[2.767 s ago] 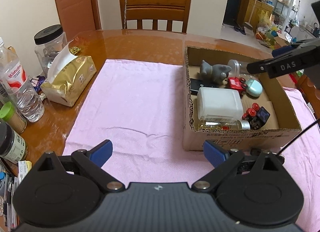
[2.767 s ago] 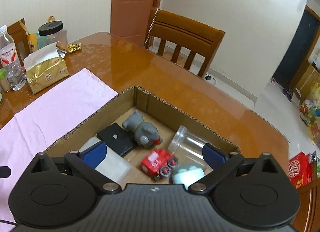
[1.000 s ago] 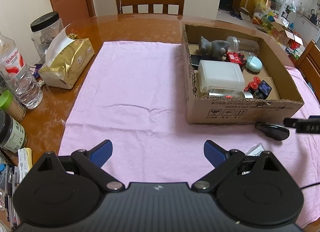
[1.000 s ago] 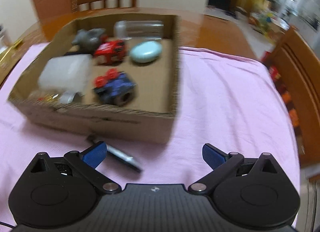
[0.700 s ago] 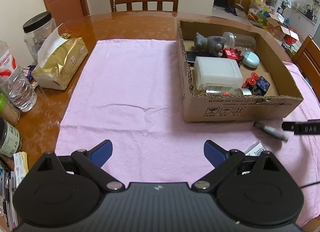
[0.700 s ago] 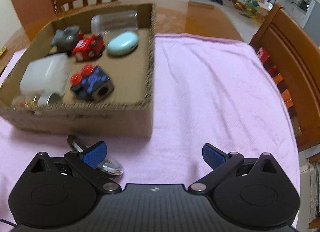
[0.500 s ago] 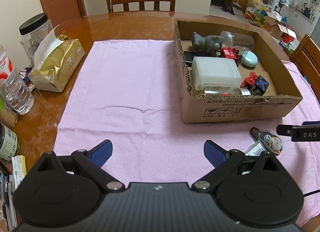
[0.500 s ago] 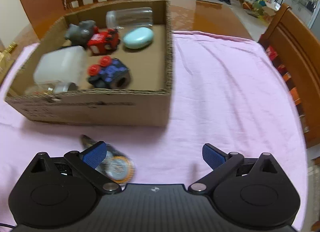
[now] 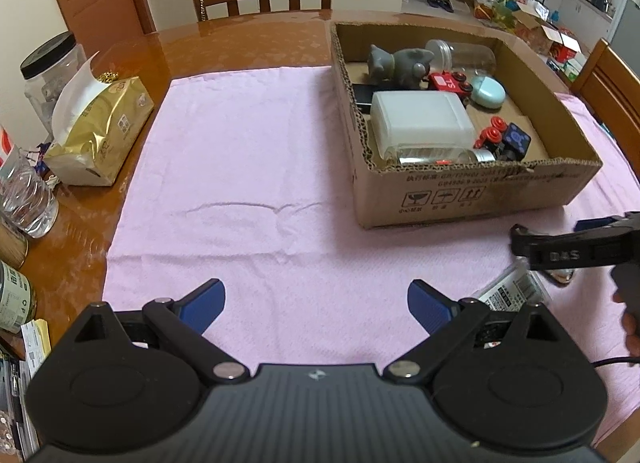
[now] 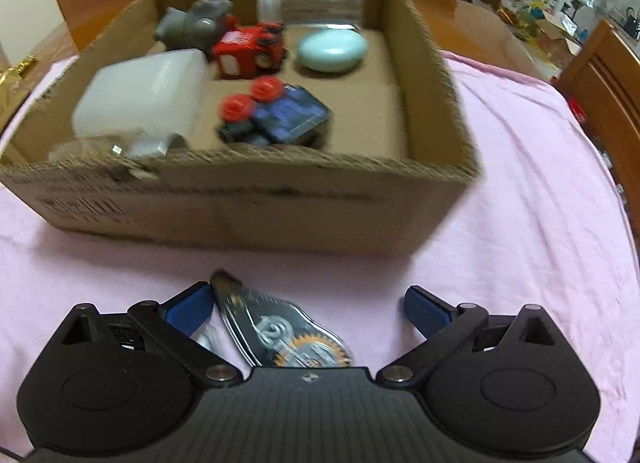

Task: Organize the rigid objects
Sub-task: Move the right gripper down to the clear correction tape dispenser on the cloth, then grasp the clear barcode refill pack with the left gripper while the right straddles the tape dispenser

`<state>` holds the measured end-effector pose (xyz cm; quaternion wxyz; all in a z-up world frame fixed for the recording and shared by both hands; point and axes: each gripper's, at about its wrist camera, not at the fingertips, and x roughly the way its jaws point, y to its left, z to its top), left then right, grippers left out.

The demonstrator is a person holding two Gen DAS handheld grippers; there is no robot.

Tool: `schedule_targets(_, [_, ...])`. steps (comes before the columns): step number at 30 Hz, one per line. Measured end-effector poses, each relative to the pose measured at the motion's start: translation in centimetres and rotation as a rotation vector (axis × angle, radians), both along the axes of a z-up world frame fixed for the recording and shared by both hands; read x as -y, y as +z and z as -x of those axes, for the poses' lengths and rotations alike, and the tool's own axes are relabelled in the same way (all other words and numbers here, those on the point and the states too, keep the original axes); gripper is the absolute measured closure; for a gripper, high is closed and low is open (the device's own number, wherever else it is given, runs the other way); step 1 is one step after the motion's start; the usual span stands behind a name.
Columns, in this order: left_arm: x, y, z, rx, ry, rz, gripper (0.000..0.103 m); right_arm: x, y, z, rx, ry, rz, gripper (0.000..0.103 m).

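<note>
- Right wrist view: right gripper [image 10: 306, 309] spread wide, nothing pinched, hanging just above a correction tape dispenser [image 10: 280, 329] on the pink cloth [image 10: 540, 223].
- Dispenser sits just outside the near wall of the cardboard box [image 10: 260, 203], by the cloth's near edge; clear shell, orange gear visible.
- Lies between the blue pads [image 10: 188, 309] but off-centre, touching or almost touching the left one.
- Long axis runs front-to-back along the fingers; narrow tip points at the box, fat end under the gripper body.
- Likely needs a slight leftward shift before closing across the short axis.
- Left gripper [image 9: 316, 305] also spread, empty, well apart to the left; right hand far nearer.
</note>
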<state>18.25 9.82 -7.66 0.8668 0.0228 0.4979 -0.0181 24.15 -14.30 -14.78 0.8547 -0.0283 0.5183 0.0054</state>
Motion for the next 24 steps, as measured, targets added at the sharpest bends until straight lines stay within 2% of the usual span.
schedule_targets(9, [3.4, -0.8, 0.0, -0.024, -0.021, 0.03, 0.006, 5.3, 0.1, 2.2, -0.019, 0.038, 0.004, 0.0])
schedule_targets(18, [9.7, -3.0, -0.9, -0.062, -0.108, 0.09, 0.006, 8.1, 0.0, 4.3, 0.047, 0.191, 0.0, 0.0])
schedule_targets(24, [13.6, -4.2, -1.9, -0.049, -0.149, 0.066, 0.006, 8.8, 0.0, 5.5, 0.078, 0.236, -0.005, 0.0])
